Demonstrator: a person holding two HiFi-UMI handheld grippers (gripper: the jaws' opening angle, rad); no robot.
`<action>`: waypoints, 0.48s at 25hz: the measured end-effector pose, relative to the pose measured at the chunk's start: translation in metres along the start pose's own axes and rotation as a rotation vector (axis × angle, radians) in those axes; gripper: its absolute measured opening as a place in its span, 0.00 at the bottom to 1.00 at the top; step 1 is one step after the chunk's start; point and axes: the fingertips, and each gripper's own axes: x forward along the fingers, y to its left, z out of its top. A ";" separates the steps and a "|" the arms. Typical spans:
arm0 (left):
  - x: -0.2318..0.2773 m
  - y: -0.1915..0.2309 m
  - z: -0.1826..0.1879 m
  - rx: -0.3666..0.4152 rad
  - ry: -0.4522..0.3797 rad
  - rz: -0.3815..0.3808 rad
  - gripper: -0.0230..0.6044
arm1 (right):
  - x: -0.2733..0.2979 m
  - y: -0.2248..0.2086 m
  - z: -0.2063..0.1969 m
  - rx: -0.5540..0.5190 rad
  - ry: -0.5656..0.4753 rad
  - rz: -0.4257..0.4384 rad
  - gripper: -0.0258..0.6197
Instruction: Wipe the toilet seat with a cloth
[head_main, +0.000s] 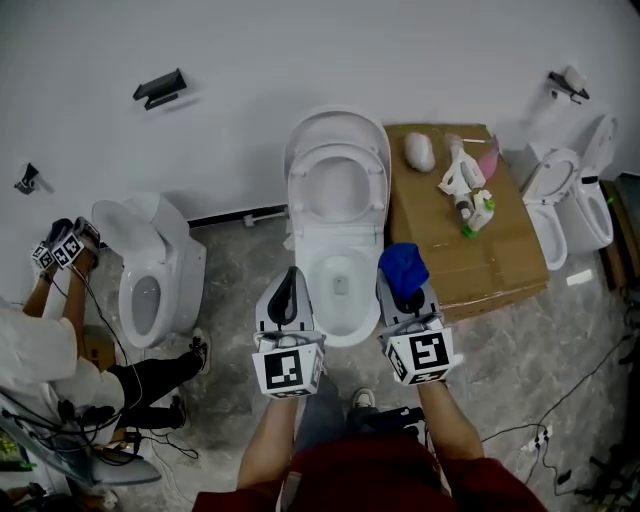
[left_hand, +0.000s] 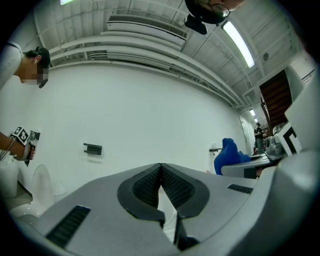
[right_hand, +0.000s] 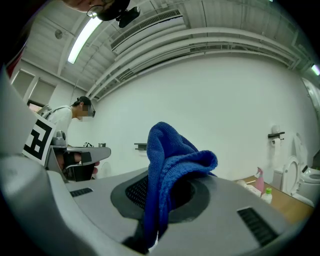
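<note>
L gripper (head_main: 291, 280): jaws closed, pads meeting, nothing btwn them. R gripper (head_main: 408, 292): jaws clamped on a blue cloth (right_hand: 170, 167), which bunches up above the tips and hangs down btwn the pads. Both point level twd the white wall, one each side of the toilet bowl (head_main: 341, 283), L at its left rim, R at its right. Toilet seat (head_main: 299, 190) sits just behind the bowl; cloth is off it. Cardboard box (head_main: 500, 255) w/ spray bottles (head_main: 465, 185) stands right of the toilet.

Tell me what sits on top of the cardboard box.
A white rounded object and a cluster of bottles. The blue cloth in the right claw hides part of the cardboard box.
</note>
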 end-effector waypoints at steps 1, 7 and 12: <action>0.011 0.009 -0.002 -0.003 -0.003 -0.006 0.06 | 0.013 0.000 -0.001 -0.004 -0.001 -0.006 0.13; 0.078 0.057 -0.025 -0.014 -0.026 -0.080 0.06 | 0.099 -0.003 -0.023 -0.040 0.018 -0.057 0.13; 0.131 0.090 -0.074 -0.010 -0.032 -0.108 0.06 | 0.162 -0.007 -0.066 -0.064 0.021 -0.069 0.13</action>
